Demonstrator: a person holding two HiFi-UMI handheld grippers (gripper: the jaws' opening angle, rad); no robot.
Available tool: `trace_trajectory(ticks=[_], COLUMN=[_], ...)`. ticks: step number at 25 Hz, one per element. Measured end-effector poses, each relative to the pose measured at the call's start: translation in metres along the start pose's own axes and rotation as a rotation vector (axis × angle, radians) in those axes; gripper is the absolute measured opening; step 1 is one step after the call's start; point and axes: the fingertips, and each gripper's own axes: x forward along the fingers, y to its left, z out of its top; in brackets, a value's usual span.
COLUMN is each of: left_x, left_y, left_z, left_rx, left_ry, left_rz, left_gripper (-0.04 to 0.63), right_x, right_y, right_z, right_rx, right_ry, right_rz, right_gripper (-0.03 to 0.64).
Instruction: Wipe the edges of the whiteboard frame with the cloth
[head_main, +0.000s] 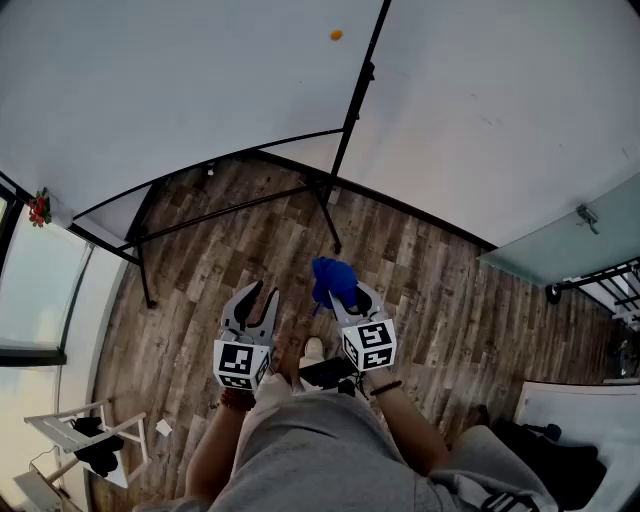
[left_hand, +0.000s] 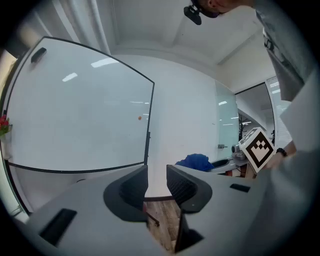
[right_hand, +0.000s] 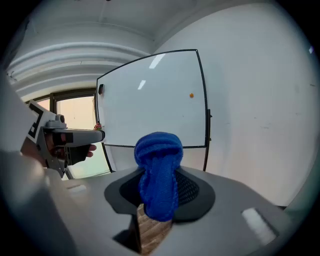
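The whiteboard (head_main: 200, 80) stands ahead of me on a black stand, and its thin black frame (head_main: 360, 85) runs down the right side and along the bottom. An orange magnet (head_main: 336, 35) sits on the board. My right gripper (head_main: 347, 297) is shut on a bunched blue cloth (head_main: 331, 279), which bulges out above the jaws (right_hand: 159, 175). My left gripper (head_main: 260, 295) is open with nothing between its fingers, and only floor shows through the gap (left_hand: 156, 185). Both grippers hang over the floor, short of the board (right_hand: 150, 100). The cloth (left_hand: 196, 161) also shows in the left gripper view.
The stand's black legs (head_main: 325, 215) spread over the wooden floor (head_main: 430, 290). A frosted glass door (head_main: 560, 245) is on the right, and dark bags (head_main: 555, 455) lie at the lower right. A white rack (head_main: 85, 435) stands at the lower left, with red flowers (head_main: 40, 208) by the window.
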Motion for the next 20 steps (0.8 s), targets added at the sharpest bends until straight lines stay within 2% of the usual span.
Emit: trace_trajectory(ticks=[4,10,15,20], left_x=[0.038,0.077,0.109,0.168], left_y=[-0.017,-0.018,0.007,0.055], left_z=[0.0,-0.005,-0.012,-0.016], left_rx=[0.012,0.01,-0.017,-0.045], left_ry=[0.024,0.045,0.062,0.055], left_rz=[-0.008,0.019,0.025,-0.02], left_gripper=[0.121,0.121,0.121,0.12], right_x=[0.006,0.031,0.068,0.134], right_y=[-0.049,-0.107,-0.14,-0.159], right_z=[0.004,0.007,0.0,0.004], right_rx=[0.033,0.05,0.062,0.055], right_ry=[-0.023,-0.032,0.01,0.053], right_rz=[-0.024,0.005,-0.022,-0.046], right_gripper=[0.138,0.149,0.149,0.149])
